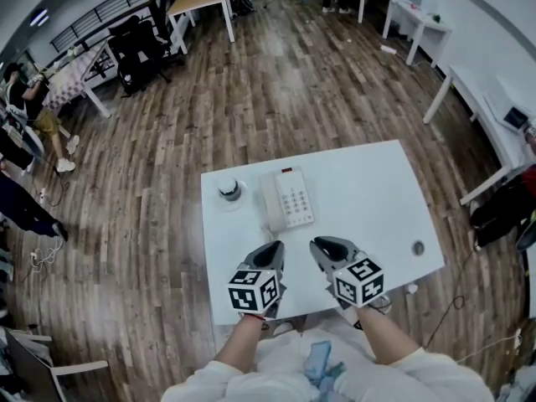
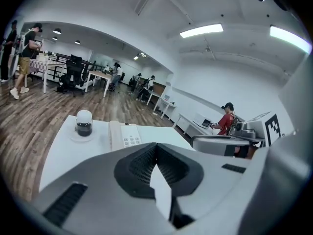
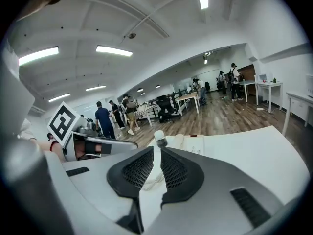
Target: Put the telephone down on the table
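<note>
On table (image 1: 377,199), telephone (image 1: 287,199) lies flat w/ 1 jar (image 1: 230,189) beside.

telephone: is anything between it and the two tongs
Nothing visible. Only bare table lies between the telephone and the left tongs and right tongs; the capped jar sits off to the side.

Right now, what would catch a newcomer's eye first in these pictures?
A white telephone sits in the middle of the white table, handset in place, with a small white-capped jar just to its left in the head view. Nearer the person, the left claw and the right claw hover side by side over the table's near edge, both empty: the left shut, the right slightly apart.
</note>
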Demonstrator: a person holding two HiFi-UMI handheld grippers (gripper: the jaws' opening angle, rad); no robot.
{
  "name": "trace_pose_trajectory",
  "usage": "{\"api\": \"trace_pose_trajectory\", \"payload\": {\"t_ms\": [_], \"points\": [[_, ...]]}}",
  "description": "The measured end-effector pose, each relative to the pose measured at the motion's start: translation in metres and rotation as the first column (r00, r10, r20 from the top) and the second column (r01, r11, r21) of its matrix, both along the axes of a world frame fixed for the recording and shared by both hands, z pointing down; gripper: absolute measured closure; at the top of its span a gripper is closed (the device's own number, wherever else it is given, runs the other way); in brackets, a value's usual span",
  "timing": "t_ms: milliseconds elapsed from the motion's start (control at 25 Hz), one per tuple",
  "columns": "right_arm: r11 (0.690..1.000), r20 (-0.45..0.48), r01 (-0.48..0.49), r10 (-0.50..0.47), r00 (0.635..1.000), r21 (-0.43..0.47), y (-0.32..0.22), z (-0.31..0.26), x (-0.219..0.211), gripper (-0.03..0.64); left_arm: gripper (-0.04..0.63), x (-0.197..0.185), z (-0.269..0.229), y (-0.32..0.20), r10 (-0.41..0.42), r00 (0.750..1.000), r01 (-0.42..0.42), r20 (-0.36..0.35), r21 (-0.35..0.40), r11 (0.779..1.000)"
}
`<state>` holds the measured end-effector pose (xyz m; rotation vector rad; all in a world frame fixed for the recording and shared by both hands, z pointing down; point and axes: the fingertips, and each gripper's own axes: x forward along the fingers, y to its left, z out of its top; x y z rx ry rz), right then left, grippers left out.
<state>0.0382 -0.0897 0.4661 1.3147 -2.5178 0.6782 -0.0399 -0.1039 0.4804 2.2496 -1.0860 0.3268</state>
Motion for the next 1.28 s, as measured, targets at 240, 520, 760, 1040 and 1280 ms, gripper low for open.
{"api": "trace_pose_trajectory", "payload": {"t_ms": [240,520,760,1040,1280], "points": [[0.991,0.099,0.042,-0.055,0.994,0.126,0.018,-0.039,-0.009,0.549,0.595,0.01,-0.037,0.015,0.053,0.994,-0.041,-0.095,0.12,0.992],[0.952,0.179,0.051,-0.109,0.978,0.301,0.037,-0.076,-0.026,0.549,0.595,0.008,-0.08,0.028,0.126,0.987,-0.088,-0.099,0.32,0.943],[0.941,0.161,0.067,-0.126,0.979,0.331,0.049,-0.081,-0.033,0.549,0.595,0.01,-0.086,0.038,0.146,0.986,-0.108,-0.079,0.357,0.928],[0.936,0.148,0.065,-0.123,0.981,0.346,0.049,-0.089,-0.034,0.551,0.595,0.011,-0.089,0.041,0.152,0.985,-0.112,-0.084,0.362,0.926],[0.942,0.117,0.06,-0.104,0.988,0.329,0.05,-0.084,-0.03,0.575,0.595,0.009,-0.089,0.043,0.141,0.986,-0.099,-0.092,0.356,0.929]]}}
